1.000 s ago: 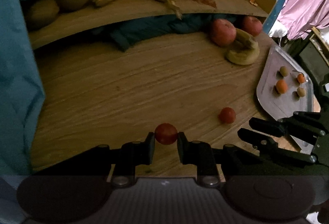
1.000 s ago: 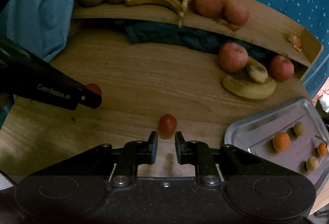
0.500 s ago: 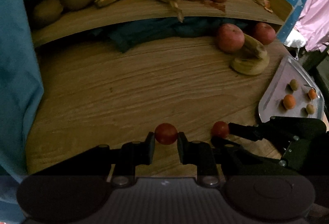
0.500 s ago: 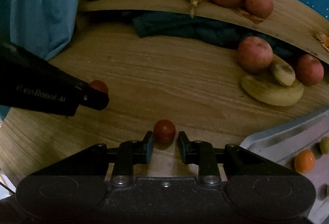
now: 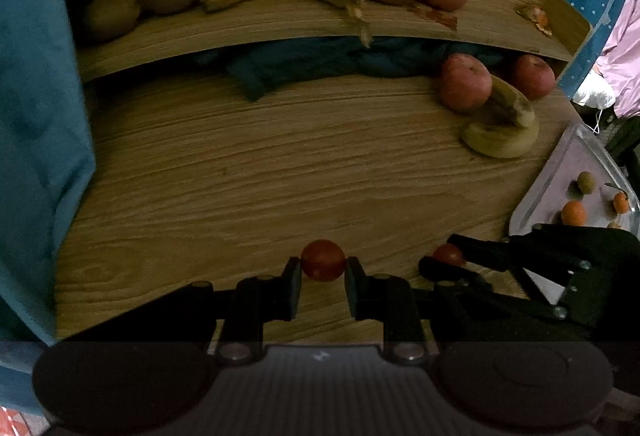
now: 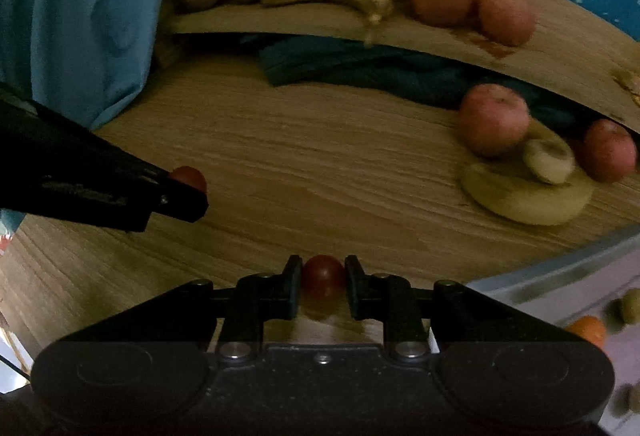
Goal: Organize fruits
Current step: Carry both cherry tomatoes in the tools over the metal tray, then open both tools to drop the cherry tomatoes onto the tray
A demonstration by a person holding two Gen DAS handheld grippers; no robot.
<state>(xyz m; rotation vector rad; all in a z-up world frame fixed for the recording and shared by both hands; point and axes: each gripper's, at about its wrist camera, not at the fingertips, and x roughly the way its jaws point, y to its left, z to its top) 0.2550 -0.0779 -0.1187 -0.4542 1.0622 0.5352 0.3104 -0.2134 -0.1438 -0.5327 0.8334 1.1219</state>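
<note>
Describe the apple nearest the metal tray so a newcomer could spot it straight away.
Start at the wooden table and go to its far right, beside the metal tray. Two short bananas lie stacked there between two red apples. The one wanted is the smaller-looking apple on the right, tucked under the raised shelf, unlike its partner out in the open.

The table [image 5: 248, 172] is wood with a pronounced grain and a matt finish. The raised shelf [image 5: 280, 26] shows the same wood. The tray [image 5: 560, 172] is smooth, dull-sheened metal. Both grippers appear as matt black plastic. The cherry tomato [image 6: 323, 275] has smooth, slightly glossy skin. The blue cloth [image 6: 80, 16] is soft and matt.
</note>
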